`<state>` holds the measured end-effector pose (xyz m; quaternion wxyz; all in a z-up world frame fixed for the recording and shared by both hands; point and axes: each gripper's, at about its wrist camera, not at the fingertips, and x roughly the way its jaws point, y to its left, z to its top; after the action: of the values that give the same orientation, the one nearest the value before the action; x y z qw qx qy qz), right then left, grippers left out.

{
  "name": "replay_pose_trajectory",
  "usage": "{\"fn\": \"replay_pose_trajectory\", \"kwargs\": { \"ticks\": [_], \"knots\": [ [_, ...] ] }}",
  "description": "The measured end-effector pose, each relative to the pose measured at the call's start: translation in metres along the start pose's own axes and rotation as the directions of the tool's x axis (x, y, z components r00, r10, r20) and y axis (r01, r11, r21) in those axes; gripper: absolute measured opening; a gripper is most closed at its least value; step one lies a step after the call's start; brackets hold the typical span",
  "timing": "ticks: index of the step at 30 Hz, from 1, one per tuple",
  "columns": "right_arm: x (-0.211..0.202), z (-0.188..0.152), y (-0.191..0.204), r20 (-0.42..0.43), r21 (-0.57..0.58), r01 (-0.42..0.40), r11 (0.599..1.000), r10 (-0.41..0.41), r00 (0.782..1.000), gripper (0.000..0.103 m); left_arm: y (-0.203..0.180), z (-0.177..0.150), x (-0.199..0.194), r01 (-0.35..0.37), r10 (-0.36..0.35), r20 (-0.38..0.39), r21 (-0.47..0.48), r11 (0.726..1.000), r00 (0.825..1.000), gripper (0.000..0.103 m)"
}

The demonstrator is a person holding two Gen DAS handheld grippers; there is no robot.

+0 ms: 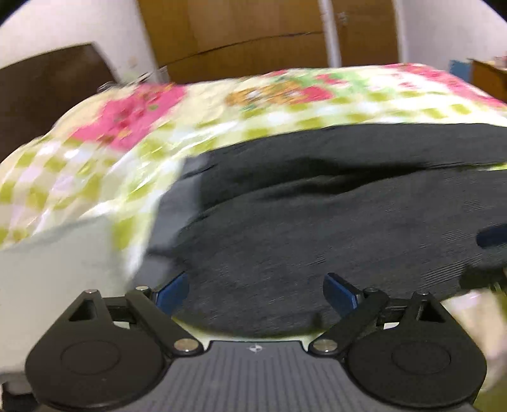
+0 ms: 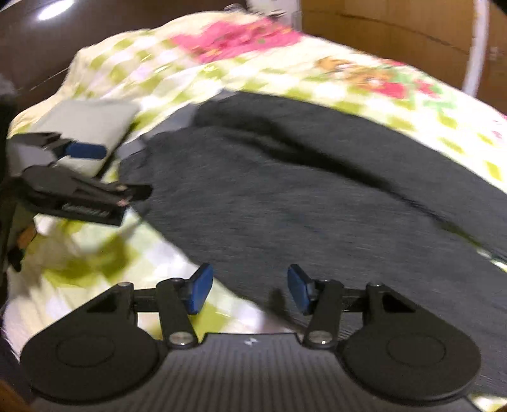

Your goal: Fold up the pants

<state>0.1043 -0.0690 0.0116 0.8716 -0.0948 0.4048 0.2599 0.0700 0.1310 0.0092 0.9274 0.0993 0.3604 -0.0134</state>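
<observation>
Right wrist view: dark pants [image 2: 317,196] lie flat on the checkered bed [image 2: 269,73], long axis running left-right, near hem just ahead of both empty, parted tongs, right tongs [image 2: 249,290] and left tongs [image 1: 256,290], about equally near.

Bed cover [image 1: 285,104]: checked green-and-white bedsheet with pink floral patches and an orange cartoon print [image 1: 266,93], rumpled toward the left edge. Grey-white pillow [image 2: 88,126] lies flat on the sheet at its left side. Dark brown headboard [image 1: 47,95] behind that end. Wooden wardrobe [image 1: 240,35] along the back wall, white pole [image 1: 331,35] upright in front of it. White wall [image 1: 79,28] between headboard and wardrobe. Both views motion-blurred.
</observation>
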Motion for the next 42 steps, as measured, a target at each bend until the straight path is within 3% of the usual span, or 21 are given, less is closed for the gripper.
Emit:
{"fn": "replay_pose_trajectory", "kwargs": {
  "ticks": [5, 8, 11, 14, 17, 20, 24, 26, 29, 30, 34, 36, 39, 42],
  "knots": [
    [-0.044, -0.031, -0.079, 0.017, 0.164, 0.189, 0.968, -0.194, 0.981, 0.052, -0.083, 0.021, 0.006, 0.151, -0.155, 0.03, 0.107, 0.983, 0.987, 0.103],
    [-0.073, -0.063, -0.136, -0.014, 0.287, 0.324, 0.902, -0.334, 0.942, 0.052, -0.131, 0.032, 0.016, 0.22, -0.226, 0.018, 0.163, 0.962, 0.974, 0.103],
    [-0.104, -0.098, -0.199, -0.075, 0.445, 0.427, 0.787, -0.442, 0.894, 0.053, -0.172, 0.042, 0.023, 0.284, -0.293, 0.006, 0.222, 0.933, 0.956, 0.103],
    [-0.125, -0.128, -0.247, -0.13, 0.579, 0.478, 0.661, -0.504, 0.854, 0.053, -0.204, 0.048, 0.033, 0.332, -0.335, -0.039, 0.275, 0.902, 0.941, 0.103],
    [-0.135, -0.147, -0.281, -0.161, 0.662, 0.494, 0.564, -0.537, 0.828, 0.055, -0.225, 0.051, 0.046, 0.352, -0.346, -0.076, 0.308, 0.884, 0.935, 0.103],
    [-0.132, -0.155, -0.312, -0.169, 0.736, 0.465, 0.491, -0.533, 0.829, 0.053, -0.232, 0.057, 0.053, 0.377, -0.362, -0.105, 0.284, 0.882, 0.926, 0.103],
    [-0.135, -0.161, -0.332, -0.189, 0.774, 0.476, 0.419, -0.564, 0.804, 0.044, -0.234, 0.065, 0.054, 0.377, -0.363, -0.106, 0.319, 0.869, 0.926, 0.103],
    [-0.142, -0.162, -0.334, -0.19, 0.754, 0.496, 0.43, -0.581, 0.792, 0.044, -0.223, 0.067, 0.05, 0.37, -0.361, -0.089, 0.321, 0.872, 0.928, 0.103],
    [-0.154, -0.146, -0.314, -0.156, 0.656, 0.561, 0.506, -0.636, 0.756, 0.046, -0.196, 0.071, 0.044, 0.363, -0.365, -0.056, 0.307, 0.88, 0.929, 0.103],
    [-0.155, -0.137, -0.307, -0.128, 0.615, 0.561, 0.553, -0.632, 0.764, 0.046, -0.185, 0.074, 0.044, 0.355, -0.36, -0.044, 0.306, 0.883, 0.932, 0.103],
    [-0.123, -0.081, -0.28, -0.032, 0.421, 0.501, 0.756, -0.54, 0.841, 0.046, -0.129, 0.093, 0.056, 0.298, -0.316, 0.004, 0.317, 0.901, 0.949, 0.103],
    [-0.088, -0.041, -0.271, -0.001, 0.319, 0.429, 0.845, -0.452, 0.892, 0.046, -0.095, 0.107, 0.071, 0.243, -0.268, 0.03, 0.338, 0.909, 0.963, 0.103],
    [-0.02, 0.026, -0.263, 0.028, 0.138, 0.32, 0.937, -0.326, 0.945, 0.047, -0.036, 0.138, 0.111, 0.166, -0.192, 0.045, 0.336, 0.927, 0.98, 0.103],
    [0.048, 0.083, -0.255, 0.014, -0.015, 0.226, 0.974, -0.226, 0.974, 0.049, 0.018, 0.165, 0.16, 0.124, -0.131, 0.003, 0.306, 0.944, 0.991, 0.103]
  ]
}}
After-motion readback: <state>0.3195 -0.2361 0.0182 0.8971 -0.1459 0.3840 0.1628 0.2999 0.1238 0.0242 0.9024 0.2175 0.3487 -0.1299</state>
